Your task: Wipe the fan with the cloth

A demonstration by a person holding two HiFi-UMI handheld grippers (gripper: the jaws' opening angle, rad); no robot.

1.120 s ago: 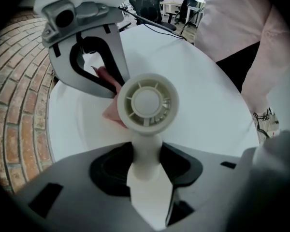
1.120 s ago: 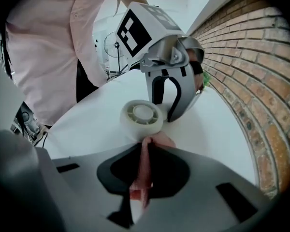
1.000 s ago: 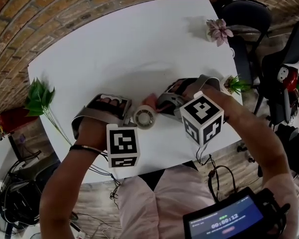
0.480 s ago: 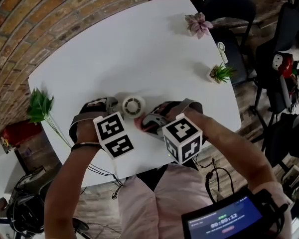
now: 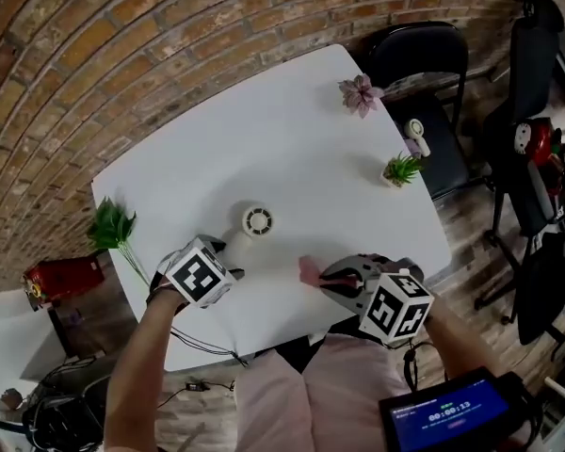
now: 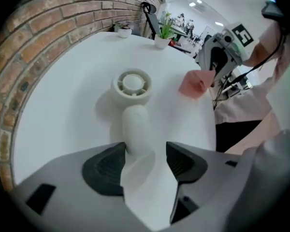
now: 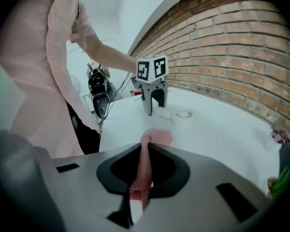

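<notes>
- Pinching the crumpled pink cloth [image 7: 158, 137] tightly, the right gripper [image 7: 144, 153] held its jaws closed on it; only a small tuft showed beyond the pads.
- The left gripper [image 6: 145, 149] had just been opening, its jaws standing loose around the handle of the small white plastic handheld fan [image 6: 132, 86], which lay face-up on the white table [image 6: 63, 81].
- Steadying that handle again before dragging cloth across the grille seemed wise.
- The fan's underside stayed hidden.

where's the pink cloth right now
Head view, lower right of centre: the pink cloth is pinched in the shut right hand-held gripper over the white table, near its front edge, apart from the small white fan on its left.
</notes>
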